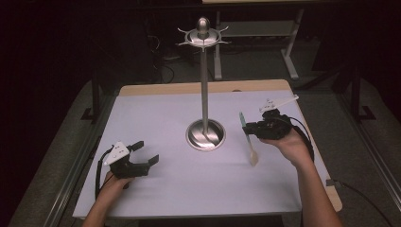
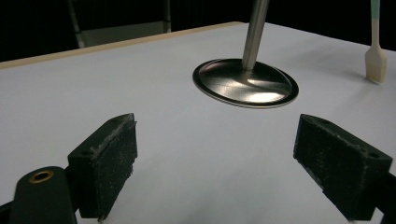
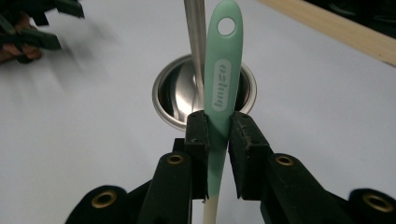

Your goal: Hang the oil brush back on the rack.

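A steel utensil stand (image 1: 204,85) rises from a round base (image 1: 205,135) at the table's middle, with hooks around its top disc (image 1: 203,36). Right of it my right gripper (image 1: 247,126) is shut on the mint-green handle of a basting brush (image 1: 248,139), whose pale bristle head (image 1: 254,158) hangs down near the table. In the right gripper view the handle (image 3: 221,74) with its hanging hole stands up between the pads (image 3: 198,135) in front of the stand's pole (image 3: 195,42). My left gripper (image 1: 144,153) rests open at the front left, its fingers (image 2: 105,163) wide apart over bare table.
The white table top (image 1: 156,113) has a wooden strip along its far edge (image 1: 165,88). Dark floor, table legs and cables lie beyond it. The left gripper view takes in the stand's base (image 2: 245,83) and the brush head (image 2: 376,63) at its far right.
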The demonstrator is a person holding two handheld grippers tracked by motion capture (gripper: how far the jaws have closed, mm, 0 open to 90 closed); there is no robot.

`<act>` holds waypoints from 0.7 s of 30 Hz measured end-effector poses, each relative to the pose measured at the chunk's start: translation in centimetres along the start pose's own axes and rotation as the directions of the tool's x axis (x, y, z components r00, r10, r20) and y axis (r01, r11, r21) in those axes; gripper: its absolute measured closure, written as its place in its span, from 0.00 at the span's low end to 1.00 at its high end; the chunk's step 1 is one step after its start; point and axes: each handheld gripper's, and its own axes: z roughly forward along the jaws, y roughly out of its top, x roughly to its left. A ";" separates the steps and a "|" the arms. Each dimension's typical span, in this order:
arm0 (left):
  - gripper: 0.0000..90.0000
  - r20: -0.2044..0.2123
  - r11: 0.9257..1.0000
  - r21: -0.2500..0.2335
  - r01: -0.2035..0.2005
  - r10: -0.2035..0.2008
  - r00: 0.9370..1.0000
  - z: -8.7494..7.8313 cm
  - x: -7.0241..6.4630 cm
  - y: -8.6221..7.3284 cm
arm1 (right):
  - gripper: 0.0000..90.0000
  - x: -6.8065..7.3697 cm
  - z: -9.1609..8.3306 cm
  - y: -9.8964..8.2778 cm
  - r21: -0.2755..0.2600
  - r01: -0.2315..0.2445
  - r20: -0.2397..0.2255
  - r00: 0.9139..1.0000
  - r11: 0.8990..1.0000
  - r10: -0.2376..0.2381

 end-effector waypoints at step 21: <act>0.14 -0.002 1.000 -0.011 0.015 -0.015 1.000 0.1 -0.1 0.0 | 0.86 0.4 -3.8 3.0 -0.198 -0.006 -0.036 0.999 0.980 -0.001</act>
